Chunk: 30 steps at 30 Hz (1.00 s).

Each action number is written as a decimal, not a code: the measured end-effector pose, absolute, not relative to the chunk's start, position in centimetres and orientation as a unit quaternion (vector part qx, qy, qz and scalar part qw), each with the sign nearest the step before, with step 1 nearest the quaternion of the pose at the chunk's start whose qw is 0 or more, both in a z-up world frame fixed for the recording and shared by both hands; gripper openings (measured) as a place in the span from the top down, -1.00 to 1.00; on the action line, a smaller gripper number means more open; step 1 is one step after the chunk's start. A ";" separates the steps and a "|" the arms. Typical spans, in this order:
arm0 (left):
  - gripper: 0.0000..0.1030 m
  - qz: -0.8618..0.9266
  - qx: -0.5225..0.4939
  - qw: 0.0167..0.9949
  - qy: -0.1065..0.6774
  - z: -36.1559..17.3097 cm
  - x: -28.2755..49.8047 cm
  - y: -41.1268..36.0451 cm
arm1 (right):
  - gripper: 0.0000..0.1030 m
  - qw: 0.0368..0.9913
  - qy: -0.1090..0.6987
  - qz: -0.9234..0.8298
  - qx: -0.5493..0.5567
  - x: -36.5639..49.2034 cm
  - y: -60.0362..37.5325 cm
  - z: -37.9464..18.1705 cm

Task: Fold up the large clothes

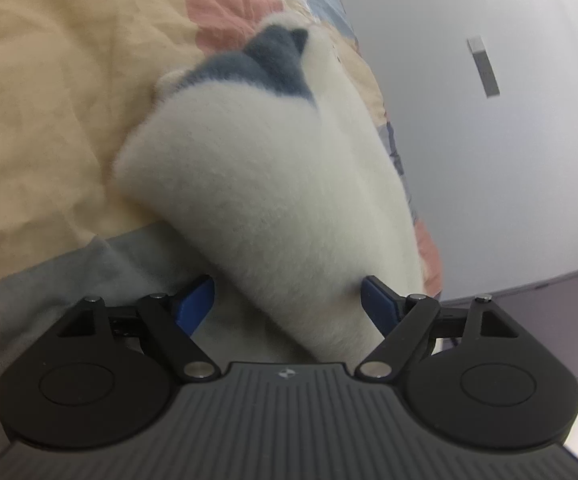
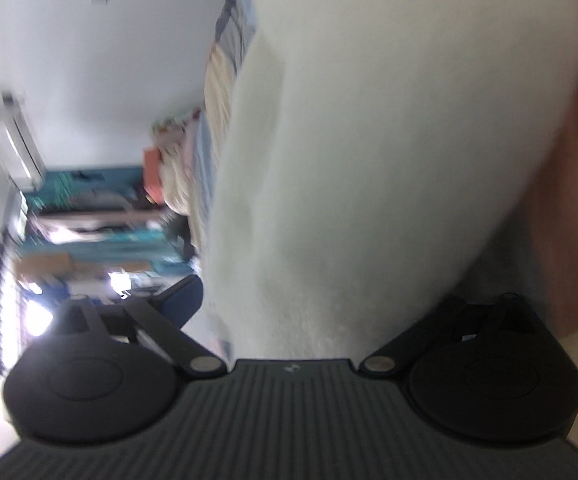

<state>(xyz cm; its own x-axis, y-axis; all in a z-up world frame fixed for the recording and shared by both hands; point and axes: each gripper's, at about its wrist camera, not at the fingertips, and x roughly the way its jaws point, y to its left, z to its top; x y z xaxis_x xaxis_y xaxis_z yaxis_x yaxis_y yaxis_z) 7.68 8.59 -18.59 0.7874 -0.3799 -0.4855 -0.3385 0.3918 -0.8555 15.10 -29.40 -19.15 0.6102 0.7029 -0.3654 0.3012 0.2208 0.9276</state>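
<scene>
Across left wrist view, fluffy white fleece garment with grey patch [image 1: 265, 184] folded thick on wrinkled yellow patchwork quilt [image 1: 49, 100], left gripper [image 1: 289, 304] spread, blue pads [image 1: 193, 300] flanking fleece, right wrist view blurred, right gripper [image 2: 309, 300] spread around same fuzzy fabric [image 2: 369, 140].

Right gripper's [image 2: 313, 300] far fingertip buried behind white fleece garment [image 2: 369, 160], room beyond its other side motion-blurred, garment's top cut off

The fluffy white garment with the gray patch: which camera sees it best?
The left wrist view: the fluffy white garment is sharp there, its gray patch and folded shape lying on the quilt. The right wrist view shows only blurred white fleece, no patch.
</scene>
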 end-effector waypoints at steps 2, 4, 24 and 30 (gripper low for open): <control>-0.63 -0.012 -0.584 0.754 0.301 -18.9 7.3 9.3 | -0.93 0.668 0.404 0.154 0.606 14.5 -29.7 -18.8; -0.63 -0.015 -0.611 0.738 0.284 -19.3 7.2 9.9 | -0.93 0.677 0.396 0.157 0.601 14.0 -29.9 -18.2; -0.37 0.039 -0.638 0.722 0.265 -20.1 10.6 11.6 | -0.55 0.713 0.391 0.075 0.577 14.4 -30.9 -19.4; -0.07 0.029 -0.603 0.758 0.247 -18.8 11.3 11.9 | -0.40 0.749 0.373 0.055 0.545 15.3 -30.7 -19.4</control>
